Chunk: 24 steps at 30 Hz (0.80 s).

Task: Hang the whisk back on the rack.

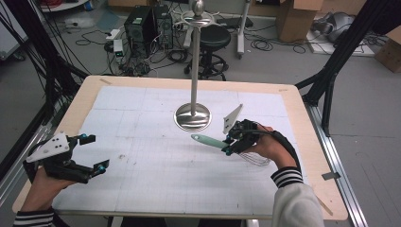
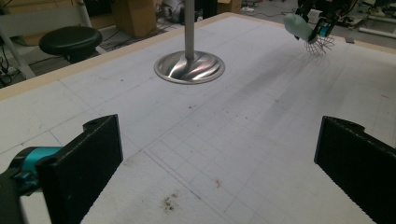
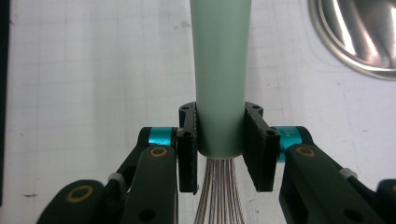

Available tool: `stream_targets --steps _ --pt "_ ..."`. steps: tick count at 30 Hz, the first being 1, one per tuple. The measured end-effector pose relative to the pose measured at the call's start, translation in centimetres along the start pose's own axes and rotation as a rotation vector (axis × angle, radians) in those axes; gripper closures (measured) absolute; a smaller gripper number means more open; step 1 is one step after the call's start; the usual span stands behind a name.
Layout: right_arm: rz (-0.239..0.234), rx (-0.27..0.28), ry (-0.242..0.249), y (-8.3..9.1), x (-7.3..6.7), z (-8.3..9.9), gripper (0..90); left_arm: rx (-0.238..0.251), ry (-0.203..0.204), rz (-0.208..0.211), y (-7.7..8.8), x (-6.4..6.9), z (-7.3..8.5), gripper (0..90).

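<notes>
From high up, the bench (image 1: 85, 94) is a wooden board with round corners, and a white sheet with thin grid lines lies flat on most of it. A shiny metal stand (image 1: 193, 116) sits near the middle, toward the far side. It has a round, smooth foot and a thin straight pole going up. The right tool (image 1: 230, 144) is black with small blue bits and holds a whisk (image 1: 208, 141) just right of the stand's foot. The whisk has a smooth, pale green handle that points left, and its thin wire loops poke out under the hand. The left tool (image 1: 94, 152) is near the left edge of the bench, with its jaws wide apart and nothing between them. A big bare patch of white sheet lies between the two tools.

In the left gripper view, the two black jaws look rough and blocky. The sheet between them has a few small brown specks. The stand's foot (image 2: 189, 67) gleams farther off, and the whisk (image 2: 299, 27) hangs in the far right corner above the sheet.

In the right gripper view, the two jaws press on both sides of the round green handle (image 3: 219, 93), right at its end where the wires come out. The stand's curved rim (image 3: 355, 42) is in the top right corner, close by.
</notes>
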State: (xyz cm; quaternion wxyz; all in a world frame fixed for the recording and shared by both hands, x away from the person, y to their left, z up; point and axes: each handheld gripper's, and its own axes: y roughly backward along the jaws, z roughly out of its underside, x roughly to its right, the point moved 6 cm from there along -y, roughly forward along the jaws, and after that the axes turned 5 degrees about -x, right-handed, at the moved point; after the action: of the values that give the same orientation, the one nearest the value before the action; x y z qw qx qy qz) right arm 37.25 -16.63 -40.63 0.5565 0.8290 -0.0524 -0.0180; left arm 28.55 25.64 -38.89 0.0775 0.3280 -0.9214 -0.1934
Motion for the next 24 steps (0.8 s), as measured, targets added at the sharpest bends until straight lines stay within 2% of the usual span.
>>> stream_targets --steps 4,13,24 --pt "0.01 0.072 -0.012 1.2 0.1 -0.1 69.4 0.001 0.0 0.001 0.0 0.0 0.0 1.7" --pt "0.029 0.166 -0.092 3.1 0.1 -0.1 69.3 -0.002 -0.002 0.002 0.0 0.0 0.0 1.7" --pt "0.055 0.314 -0.132 5.8 0.2 -0.5 69.3 -0.009 -0.003 0.003 -0.3 0.1 0.1 1.7"
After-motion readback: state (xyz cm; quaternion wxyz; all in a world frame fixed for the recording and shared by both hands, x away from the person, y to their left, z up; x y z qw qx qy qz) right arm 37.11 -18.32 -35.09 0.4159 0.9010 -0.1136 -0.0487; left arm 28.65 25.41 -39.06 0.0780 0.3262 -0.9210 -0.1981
